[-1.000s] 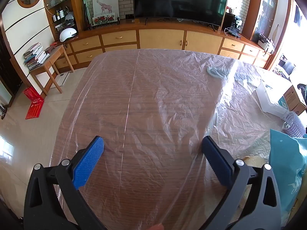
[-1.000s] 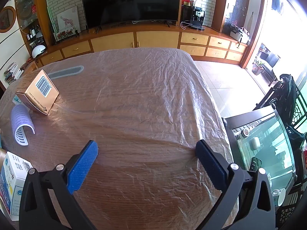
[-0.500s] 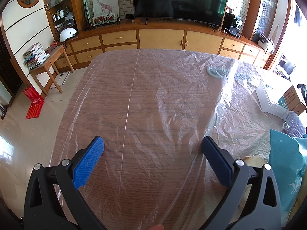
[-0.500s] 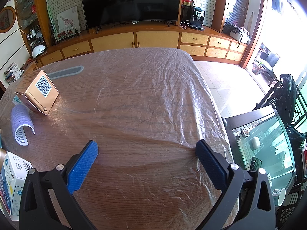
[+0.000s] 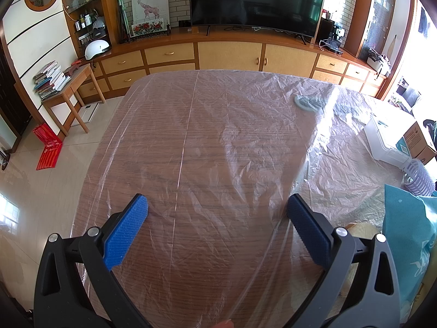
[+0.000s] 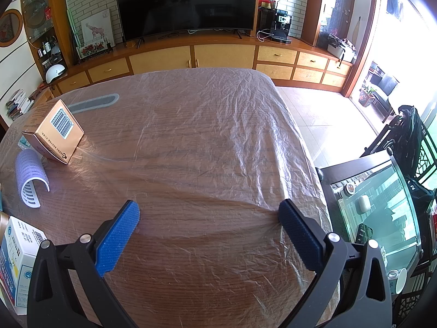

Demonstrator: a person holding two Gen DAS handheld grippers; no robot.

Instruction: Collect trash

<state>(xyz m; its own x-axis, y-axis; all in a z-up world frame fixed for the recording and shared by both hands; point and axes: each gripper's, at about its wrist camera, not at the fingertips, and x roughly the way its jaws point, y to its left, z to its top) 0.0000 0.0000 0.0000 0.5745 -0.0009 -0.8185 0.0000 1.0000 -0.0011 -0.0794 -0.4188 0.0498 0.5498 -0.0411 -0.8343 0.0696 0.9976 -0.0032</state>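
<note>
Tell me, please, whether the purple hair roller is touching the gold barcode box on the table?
Apart. The right wrist view shows a strip of plastic-covered table between the purple hair roller and the gold barcode box.

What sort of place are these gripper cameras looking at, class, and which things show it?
Most likely a home living room: a large black flat-screen television on a long wooden drawer cabinet, a framed giraffe picture, and a big wooden table under clear plastic sheeting.

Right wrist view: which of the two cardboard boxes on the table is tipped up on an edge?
The gold-brown cardboard box with the barcode label, far left beyond the purple ribbed curved piece. The white-and-blue box by the left finger sits flat.
</note>
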